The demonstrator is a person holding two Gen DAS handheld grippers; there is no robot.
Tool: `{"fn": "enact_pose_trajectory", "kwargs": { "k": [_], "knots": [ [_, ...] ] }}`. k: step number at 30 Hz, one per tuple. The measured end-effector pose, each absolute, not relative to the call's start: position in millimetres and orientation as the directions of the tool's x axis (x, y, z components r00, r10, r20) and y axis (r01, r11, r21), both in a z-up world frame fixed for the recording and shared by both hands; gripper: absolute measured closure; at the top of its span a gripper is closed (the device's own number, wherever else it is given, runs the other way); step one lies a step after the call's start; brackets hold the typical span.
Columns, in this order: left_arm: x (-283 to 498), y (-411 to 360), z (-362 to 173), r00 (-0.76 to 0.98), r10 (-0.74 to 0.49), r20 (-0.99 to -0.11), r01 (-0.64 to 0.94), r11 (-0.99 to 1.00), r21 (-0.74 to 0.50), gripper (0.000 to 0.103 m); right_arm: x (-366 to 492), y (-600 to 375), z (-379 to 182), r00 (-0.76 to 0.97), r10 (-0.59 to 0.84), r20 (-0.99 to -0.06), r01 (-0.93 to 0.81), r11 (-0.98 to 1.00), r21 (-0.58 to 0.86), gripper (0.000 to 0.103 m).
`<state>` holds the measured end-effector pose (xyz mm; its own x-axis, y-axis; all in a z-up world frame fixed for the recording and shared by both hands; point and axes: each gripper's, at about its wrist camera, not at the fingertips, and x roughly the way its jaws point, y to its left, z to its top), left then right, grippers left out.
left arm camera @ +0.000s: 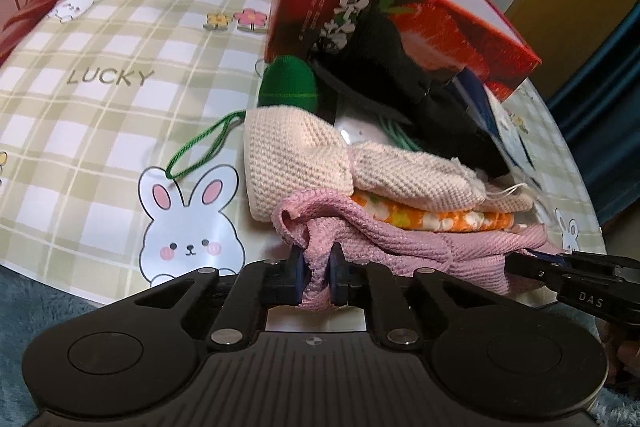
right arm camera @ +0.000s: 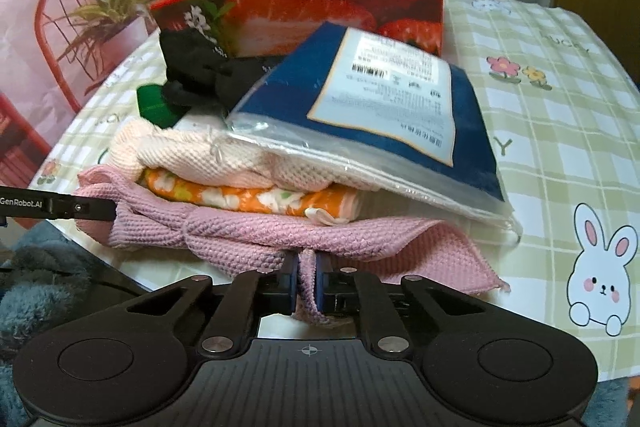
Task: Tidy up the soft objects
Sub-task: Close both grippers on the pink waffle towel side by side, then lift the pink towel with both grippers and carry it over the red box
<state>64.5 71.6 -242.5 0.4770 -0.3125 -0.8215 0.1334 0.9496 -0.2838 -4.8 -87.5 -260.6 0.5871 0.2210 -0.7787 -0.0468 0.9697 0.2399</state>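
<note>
Now both hand-held grippers, left [left arm camera: 317, 277] and right [right arm camera: 307, 279], pinch the flat pink cloth's [right arm camera: 320, 235] near edge.

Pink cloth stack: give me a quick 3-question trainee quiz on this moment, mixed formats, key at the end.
1. True or false: both the left gripper and the right gripper are shut on the pink cloth.
2. Multiple choice: what lies directly on the pink cloth? A) the blue packet B) the orange floral cloth C) the red box
3. Fill in: the cream knit cloth sits right above the ______ cloth.

Key: 1 true; 2 B; 3 orange floral
</note>
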Motion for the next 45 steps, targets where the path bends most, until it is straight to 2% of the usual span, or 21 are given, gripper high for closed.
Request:
{"fn": "enact_pose_trajectory", "kwargs": {
  "k": [18, 33, 45],
  "knots": [
    [47.4, 75.9, -204.7, 0.618, -0.315, -0.720, 0.180, 0.948, -0.261, 0.091, -24.7, -88.5, -215.3, 0.727, 0.243, -0.642, -0.104, 0.963, 0.247, 0.096],
    [67.0, 66.6, -114.1, 0.779, -0.336, -0.528, 0.236, 0.939, -0.250, 0.091, -0.3, -101.8, -121.8, 0.865, 0.248, -0.436, -0.177, 0.964, 0.198, 0.096],
    [127.3, 48.7, -84.1, 0.814, -0.322, -0.484, 0.235, 0.944, -0.233, 0.091, 73.7, -116.9, -84.3, 0.886, 0.216, -0.410, -0.170, 0.975, 0.147, 0.096]
  ]
}}
